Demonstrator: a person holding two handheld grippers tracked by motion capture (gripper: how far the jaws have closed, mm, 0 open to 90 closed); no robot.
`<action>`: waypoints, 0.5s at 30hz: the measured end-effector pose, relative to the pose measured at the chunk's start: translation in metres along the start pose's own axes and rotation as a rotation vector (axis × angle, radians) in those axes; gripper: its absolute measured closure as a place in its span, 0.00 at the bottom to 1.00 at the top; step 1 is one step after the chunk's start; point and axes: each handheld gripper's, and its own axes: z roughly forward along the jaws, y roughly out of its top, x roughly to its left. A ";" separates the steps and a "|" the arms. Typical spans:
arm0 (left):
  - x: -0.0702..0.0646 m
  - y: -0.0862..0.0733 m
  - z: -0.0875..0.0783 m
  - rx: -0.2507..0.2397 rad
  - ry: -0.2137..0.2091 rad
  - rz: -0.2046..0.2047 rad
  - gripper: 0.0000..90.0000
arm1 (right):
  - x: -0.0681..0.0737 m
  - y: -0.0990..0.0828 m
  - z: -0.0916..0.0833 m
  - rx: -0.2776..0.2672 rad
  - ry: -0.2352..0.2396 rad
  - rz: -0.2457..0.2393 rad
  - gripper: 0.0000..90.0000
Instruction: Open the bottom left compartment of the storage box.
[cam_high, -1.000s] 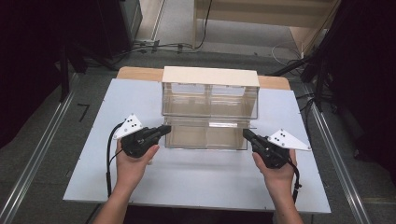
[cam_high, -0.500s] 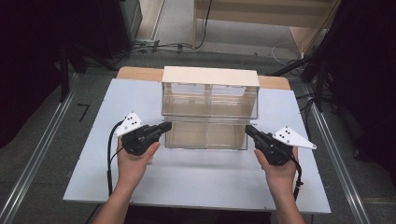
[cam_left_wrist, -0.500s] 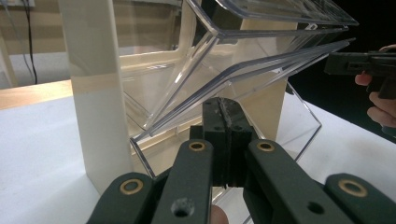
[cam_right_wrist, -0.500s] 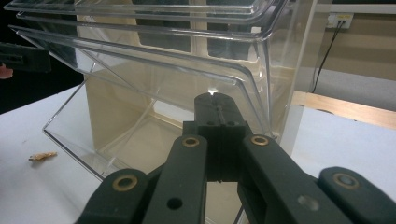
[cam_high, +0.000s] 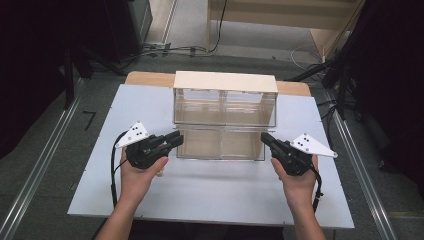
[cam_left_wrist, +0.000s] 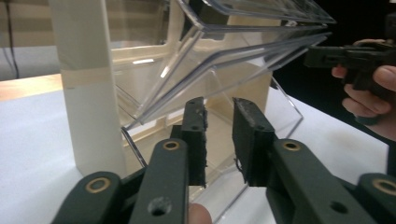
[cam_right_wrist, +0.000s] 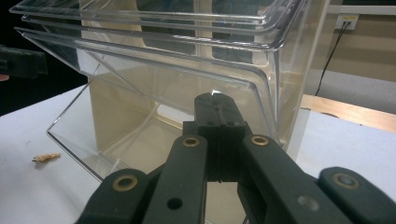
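A: From the high view, what sits on the table (cam_high: 100, 190)?

B: A clear bin unit (cam_high: 225, 117) with a pale top, at the far middle of the white table. Its lower bin (cam_high: 220, 144) is tilted out toward the person. The left gripper (cam_high: 172, 140) is at that bin's left front corner, the right gripper (cam_high: 265, 137) at its right front corner.

A: And the left gripper view?

B: The left gripper (cam_left_wrist: 218, 135) has a narrow gap between its pads; the jaws have just been opening, and nothing is pinched between them. The tilted bin (cam_left_wrist: 224, 74) stands right in front, beside the unit's pale side wall (cam_left_wrist: 86, 93). The other hand (cam_left_wrist: 369, 88) holds its gripper far right.

A: The right gripper view?

B: The right gripper (cam_right_wrist: 215, 100) has its pads pressed together on nothing, the tips just before the bin's (cam_right_wrist: 154, 107) clear front edge; whether they touch it cannot be told. A small brown scrap (cam_right_wrist: 45, 157) lies on the table to the left.
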 end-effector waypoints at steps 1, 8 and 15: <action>0.000 0.000 -0.001 0.003 -0.005 -0.002 0.81 | 0.000 0.000 0.000 0.000 0.000 0.000 0.98; 0.002 0.000 -0.009 0.078 0.019 -0.020 0.53 | 0.001 0.001 -0.001 0.001 0.005 -0.005 0.98; 0.009 -0.010 -0.017 0.146 0.016 -0.051 0.33 | 0.001 0.002 -0.001 0.002 0.006 0.001 0.98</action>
